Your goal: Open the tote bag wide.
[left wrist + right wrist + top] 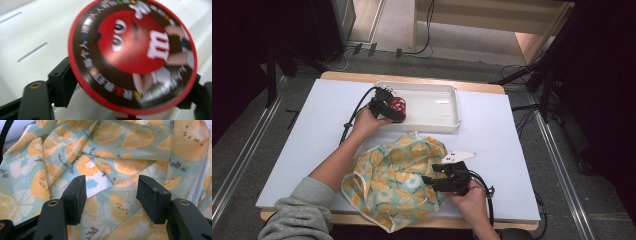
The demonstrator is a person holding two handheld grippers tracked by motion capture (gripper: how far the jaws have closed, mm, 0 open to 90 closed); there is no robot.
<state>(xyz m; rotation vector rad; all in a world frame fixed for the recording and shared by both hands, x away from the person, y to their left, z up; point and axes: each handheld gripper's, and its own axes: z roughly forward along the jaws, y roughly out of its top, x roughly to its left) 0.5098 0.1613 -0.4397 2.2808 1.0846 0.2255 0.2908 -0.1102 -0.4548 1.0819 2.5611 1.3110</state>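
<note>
On the white tabletop, ringed by grey floor, a white plastic tray sits at twelve o'clock. Left gripper fingers grasp a round red candy tin, its printed lid legible up close. Right gripper fingers stand released over citrus-print cloth.

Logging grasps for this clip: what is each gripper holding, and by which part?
Left gripper holds the round red candy tin by opposite rim edges, over the white tray. Right gripper stands open above the citrus-print cloth, holding nothing.

One round red tin; one white tray; one citrus-print cloth; two grippers.
</note>
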